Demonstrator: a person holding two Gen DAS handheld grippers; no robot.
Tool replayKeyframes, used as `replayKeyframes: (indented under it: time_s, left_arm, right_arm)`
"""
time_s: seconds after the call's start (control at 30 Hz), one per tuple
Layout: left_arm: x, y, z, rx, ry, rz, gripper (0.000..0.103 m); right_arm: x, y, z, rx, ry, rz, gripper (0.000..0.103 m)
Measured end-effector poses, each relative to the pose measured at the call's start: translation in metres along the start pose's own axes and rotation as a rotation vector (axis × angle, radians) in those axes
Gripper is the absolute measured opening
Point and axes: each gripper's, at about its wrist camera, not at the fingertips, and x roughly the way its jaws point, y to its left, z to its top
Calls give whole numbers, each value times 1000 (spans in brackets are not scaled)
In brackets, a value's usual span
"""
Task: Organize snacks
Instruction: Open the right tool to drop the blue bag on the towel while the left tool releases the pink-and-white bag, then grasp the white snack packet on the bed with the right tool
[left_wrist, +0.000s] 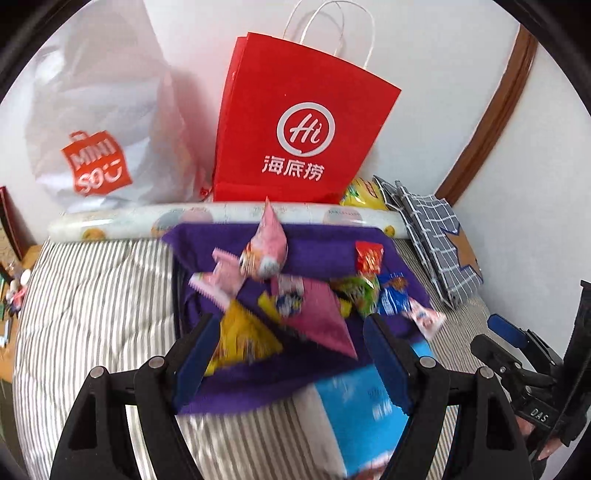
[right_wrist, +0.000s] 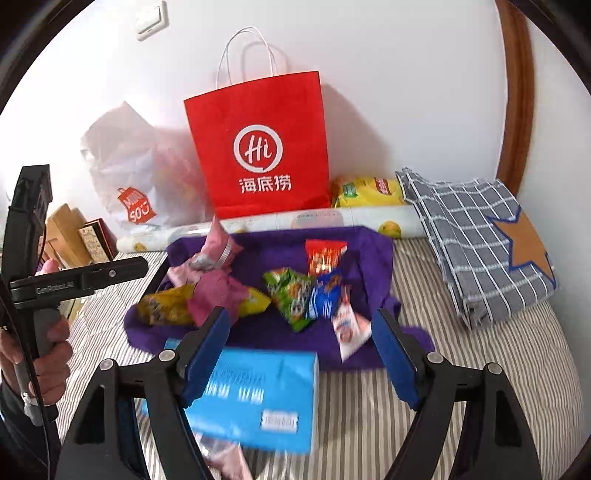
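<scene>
I see a matt red paper bag (right_wrist: 258, 147) with white cord handles; left of it sits a thin, crinkled white plastic bag (left_wrist: 99, 122). In front of it, glossy foil snack packets (right_wrist: 295, 299) lie on fuzzy purple cloth (right_wrist: 280, 332) over the striped woven bedsheet (left_wrist: 99, 295). The blue carton (right_wrist: 258, 395) looks smooth.

Both grippers look the same: matte black plastic frames with round silver screws at the pivots and dark blue pads on the fingers (left_wrist: 195, 354). The left gripper (right_wrist: 85, 277) has "GenRobot.AI" printed on it; the right gripper (left_wrist: 517, 343), at 3 o'clock, reads "DAS". Bare skin on the left hand (right_wrist: 44, 354), black cable alongside.
</scene>
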Motion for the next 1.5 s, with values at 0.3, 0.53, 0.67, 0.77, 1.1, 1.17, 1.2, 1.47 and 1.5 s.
replayKeyframes:
  time_s: [0.3,0.53,0.67,0.77,1.1,1.17,1.2,1.47,1.5]
  left_arm:
    - [-28,12,-55,-48,38,-9,79]
    - [-47,26,-83,-53,34,-5,79]
    - [-54,40,-94,-75,32,-12,79]
    - [-56,49,-100,-91,34,-14,79]
    - [-54,71,-114,-132,56,-26,79]
    - [-51,72,-116,-137,64,-26,79]
    - [-50,72,-117,-140,68,-24,79]
    - [-40,60,-125,-125,96,-27,79]
    - [-39,57,-126,-121,99,-29,79]
  right_arm:
    - [-20,14,-56,11,71,38,73]
    - [-18,40,-97,27,148,121,73]
    - [-10,58,-112,7,189,133,73]
    - [-3,68,-120,6,216,142,73]
    - [19,93,-136,-7,250,109,77]
    - [21,98,-138,-21,247,85,78]
    - [22,99,-138,-26,239,71,79]
    - [15,95,-142,-64,223,36,59]
    - [13,94,-142,-58,226,53,58]
